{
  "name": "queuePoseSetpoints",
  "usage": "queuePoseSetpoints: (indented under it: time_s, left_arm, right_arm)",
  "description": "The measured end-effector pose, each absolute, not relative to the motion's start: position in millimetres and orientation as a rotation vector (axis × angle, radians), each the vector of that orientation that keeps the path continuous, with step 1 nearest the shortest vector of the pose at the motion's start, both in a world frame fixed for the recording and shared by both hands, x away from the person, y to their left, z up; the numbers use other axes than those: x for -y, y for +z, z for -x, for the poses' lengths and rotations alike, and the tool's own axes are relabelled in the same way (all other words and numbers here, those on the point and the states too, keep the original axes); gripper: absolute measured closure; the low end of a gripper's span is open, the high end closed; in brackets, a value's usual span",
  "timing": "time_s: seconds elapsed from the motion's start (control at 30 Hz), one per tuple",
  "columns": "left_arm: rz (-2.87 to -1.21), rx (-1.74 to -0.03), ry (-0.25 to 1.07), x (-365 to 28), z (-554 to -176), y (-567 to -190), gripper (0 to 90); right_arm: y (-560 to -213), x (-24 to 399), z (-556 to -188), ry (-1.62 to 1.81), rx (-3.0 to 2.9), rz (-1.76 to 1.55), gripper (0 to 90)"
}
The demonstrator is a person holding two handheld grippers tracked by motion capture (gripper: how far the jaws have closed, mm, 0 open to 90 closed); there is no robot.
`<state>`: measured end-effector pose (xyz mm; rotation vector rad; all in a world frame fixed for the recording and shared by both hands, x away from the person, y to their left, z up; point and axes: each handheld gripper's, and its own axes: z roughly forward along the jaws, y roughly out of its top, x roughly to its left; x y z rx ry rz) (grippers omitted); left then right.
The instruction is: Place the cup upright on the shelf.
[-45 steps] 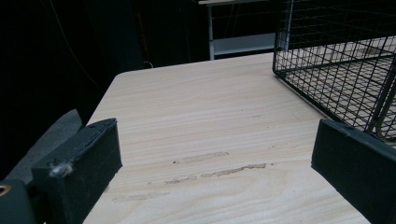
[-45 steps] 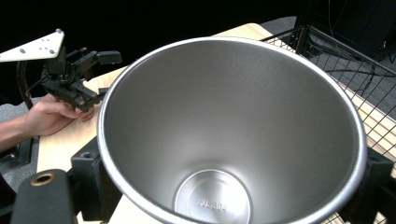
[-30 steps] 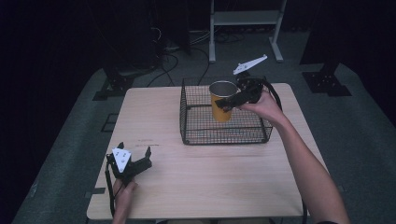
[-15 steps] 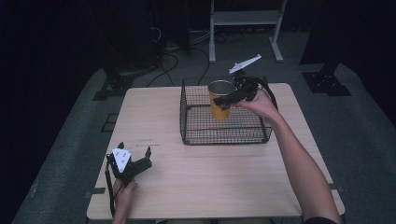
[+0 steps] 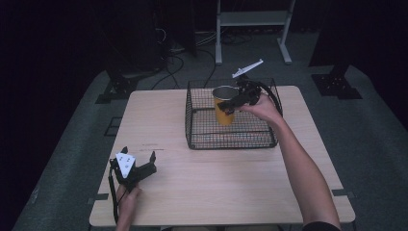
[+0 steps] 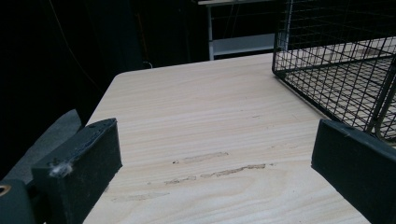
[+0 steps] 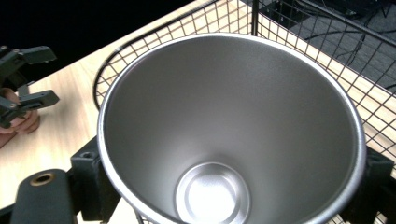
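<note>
From the high view, a pale wooden table (image 5: 216, 192) stood on a grey floor in a dark room. A black wire basket (image 5: 231, 139) sat on the far right part of the table. The person's right arm reached in from the near right, and the right gripper (image 5: 230, 105) held an orange cup (image 5: 224, 112) with a silver inside; its fingers pinched the cup's sides. The cup stood upright within the basket's walls, near the far side; whether it touched the basket floor could not be told. The left gripper (image 5: 139, 157) rested on the table near the near left corner, well apart from the basket, with its fingers spread and nothing between them.

In the left gripper view, the two black padded fingers (image 6: 79, 168) rose from the bottom corners, wide apart, with bare wood grain of the table (image 6: 201, 140) between them. A corner of the wire basket (image 6: 336, 70) showed at the far right.

In the right gripper view, the camera looked straight down into the cup (image 7: 233, 116), its metal interior shining and empty. The black fingers (image 7: 88, 172) pressed against the cup's outer wall on both sides. The basket's wire (image 7: 327, 56) ran around and behind the cup. The left gripper (image 7: 25, 79) lay at the far left edge on the table, its fingers apart.
</note>
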<state>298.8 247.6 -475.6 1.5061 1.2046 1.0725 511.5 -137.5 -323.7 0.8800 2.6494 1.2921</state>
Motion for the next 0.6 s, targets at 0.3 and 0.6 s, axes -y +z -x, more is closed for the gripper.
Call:
queuePoseSetpoints:
  time_s: [0.3,0.6]
  left_arm:
    - [-1.505,-1.203,1.073,-247.7,-298.8,-475.7,0.8]
    - [-1.506,-1.203,1.073,-247.7,-298.7,-475.6,0.8]
  right_arm:
    - [-334.2,135.9,-518.4,1.276,-2.662,-0.92,13.3]
    - [-344.6,132.5,-524.2,1.259,-2.67,-0.947,13.3]
